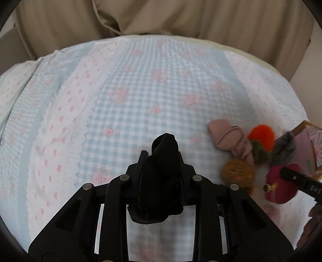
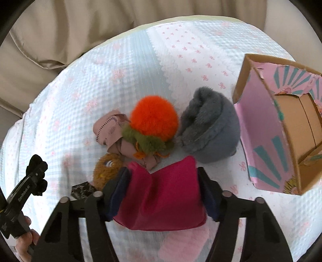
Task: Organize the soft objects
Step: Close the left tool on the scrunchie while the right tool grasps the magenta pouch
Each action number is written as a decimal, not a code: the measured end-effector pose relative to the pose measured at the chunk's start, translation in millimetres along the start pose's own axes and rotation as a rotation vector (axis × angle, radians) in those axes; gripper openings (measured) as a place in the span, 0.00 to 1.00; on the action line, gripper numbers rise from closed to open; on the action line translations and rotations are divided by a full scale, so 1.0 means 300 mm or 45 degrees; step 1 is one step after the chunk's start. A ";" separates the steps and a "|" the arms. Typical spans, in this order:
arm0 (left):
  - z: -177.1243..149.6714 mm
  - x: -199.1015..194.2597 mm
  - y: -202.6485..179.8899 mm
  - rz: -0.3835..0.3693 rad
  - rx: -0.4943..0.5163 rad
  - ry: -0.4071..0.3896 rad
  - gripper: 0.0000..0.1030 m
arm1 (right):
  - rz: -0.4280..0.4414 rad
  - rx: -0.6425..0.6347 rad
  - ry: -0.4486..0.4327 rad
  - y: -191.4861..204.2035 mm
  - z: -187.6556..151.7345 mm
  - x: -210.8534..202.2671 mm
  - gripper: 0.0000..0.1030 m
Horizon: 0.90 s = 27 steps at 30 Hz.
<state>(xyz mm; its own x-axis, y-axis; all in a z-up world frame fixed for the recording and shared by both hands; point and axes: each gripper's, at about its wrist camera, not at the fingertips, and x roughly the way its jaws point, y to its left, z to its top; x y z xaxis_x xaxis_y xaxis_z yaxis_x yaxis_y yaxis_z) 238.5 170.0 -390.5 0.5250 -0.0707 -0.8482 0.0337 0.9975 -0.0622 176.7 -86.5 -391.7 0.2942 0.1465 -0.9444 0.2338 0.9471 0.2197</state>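
Note:
My left gripper (image 1: 161, 159) is shut on a black soft cloth (image 1: 164, 159) and holds it above the bed; it also shows at the left of the right wrist view (image 2: 36, 171). My right gripper (image 2: 163, 181) is shut on a magenta pouch (image 2: 163, 195), seen in the left wrist view (image 1: 279, 185) too. Beyond it lie an orange pompom with green fluff (image 2: 154, 119), a pink folded cloth (image 2: 110, 129), a brown fuzzy toy (image 2: 107, 169) and a grey furry item (image 2: 209, 125).
An open cardboard box with pink and teal print (image 2: 261, 125) stands at the right on the bed. The bedspread (image 1: 130, 100) is blue gingham with pink bows. A beige curtain (image 1: 181, 18) hangs behind. A small dark card (image 2: 82, 190) lies by the brown toy.

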 end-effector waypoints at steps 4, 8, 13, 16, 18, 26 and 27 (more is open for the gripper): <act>-0.008 -0.085 -0.043 -0.006 -0.016 -0.009 0.22 | 0.041 -0.009 -0.007 -0.025 -0.015 -0.064 0.12; -0.036 -0.147 -0.094 -0.002 -0.033 -0.013 0.22 | 0.084 -0.018 0.024 -0.041 -0.015 -0.108 0.11; -0.079 -0.173 -0.121 -0.020 -0.072 -0.004 0.22 | 0.094 -0.034 0.037 -0.089 -0.028 -0.112 0.11; -0.092 -0.170 -0.126 -0.020 -0.073 0.001 0.22 | 0.083 -0.050 0.049 -0.115 -0.043 -0.116 0.18; -0.093 -0.169 -0.124 -0.021 -0.076 -0.001 0.22 | 0.085 -0.080 0.044 -0.113 -0.050 -0.105 0.50; -0.102 -0.155 -0.105 -0.019 -0.055 -0.010 0.22 | 0.082 -0.190 -0.094 -0.045 -0.090 -0.082 1.00; -0.108 -0.149 -0.103 -0.016 -0.048 -0.010 0.22 | 0.084 -0.202 -0.066 -0.038 -0.091 -0.060 1.00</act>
<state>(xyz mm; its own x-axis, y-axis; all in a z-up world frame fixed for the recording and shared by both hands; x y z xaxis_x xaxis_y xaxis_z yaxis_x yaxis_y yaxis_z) 186.4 142.1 -367.8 0.5312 -0.0831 -0.8431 0.0082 0.9956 -0.0930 143.3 -92.1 -383.8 0.3526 0.1988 -0.9144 0.0641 0.9698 0.2355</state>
